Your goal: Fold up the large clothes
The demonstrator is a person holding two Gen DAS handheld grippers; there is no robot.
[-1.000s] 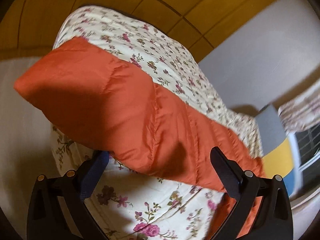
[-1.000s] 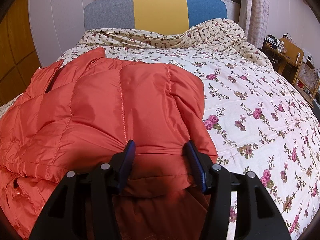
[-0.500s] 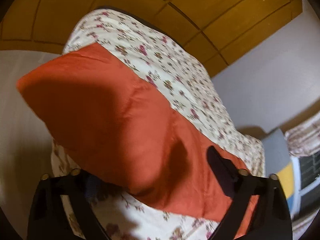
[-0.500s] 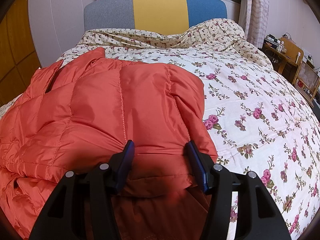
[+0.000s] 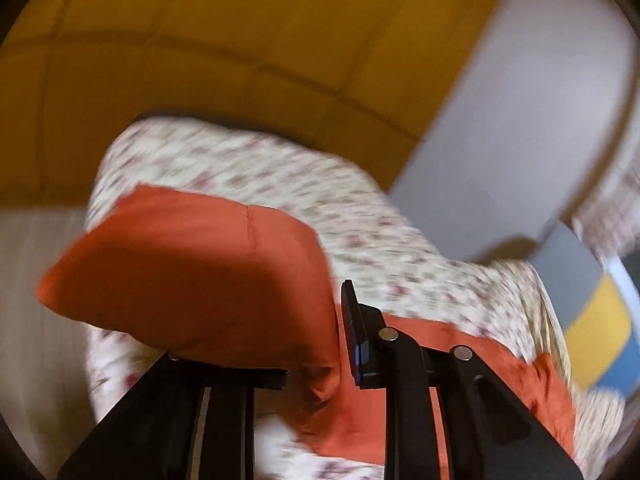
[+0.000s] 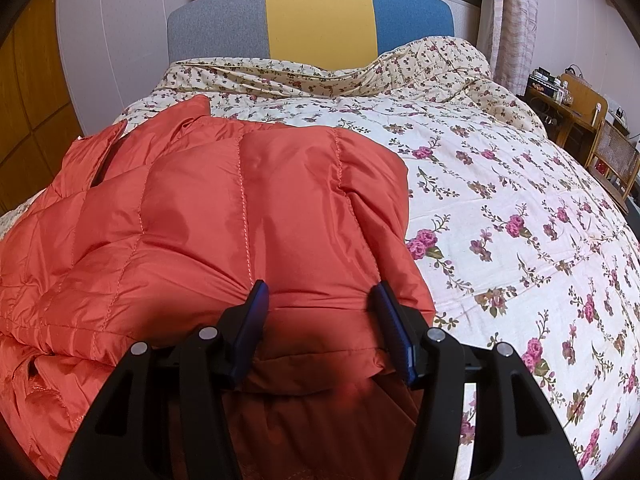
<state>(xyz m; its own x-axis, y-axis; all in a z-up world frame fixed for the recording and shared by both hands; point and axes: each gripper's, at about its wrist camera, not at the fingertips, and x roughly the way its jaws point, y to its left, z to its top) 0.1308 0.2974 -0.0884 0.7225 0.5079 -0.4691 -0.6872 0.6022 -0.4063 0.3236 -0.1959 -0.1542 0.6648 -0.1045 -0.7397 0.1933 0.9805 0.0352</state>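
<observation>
An orange quilted puffer jacket (image 6: 224, 208) lies partly folded on the left side of a bed with a floral cover (image 6: 500, 208). My right gripper (image 6: 320, 304) is open, its jaws set around a bulging fold at the jacket's near edge. In the blurred left wrist view, my left gripper (image 5: 320, 320) is shut on a part of the jacket (image 5: 192, 272), which is lifted off the bed. The left finger is hidden under the cloth; the right finger (image 5: 354, 332) shows beside it.
A grey, yellow and blue headboard (image 6: 316, 20) stands at the far end under a window. Yellow wooden panels (image 5: 240, 40) line the left wall. A wooden desk and chair (image 6: 592, 128) stand at the right of the bed.
My left gripper has closed on the orange jacket part and swung upward with it; the view is blurred by motion. The right gripper has not moved.
</observation>
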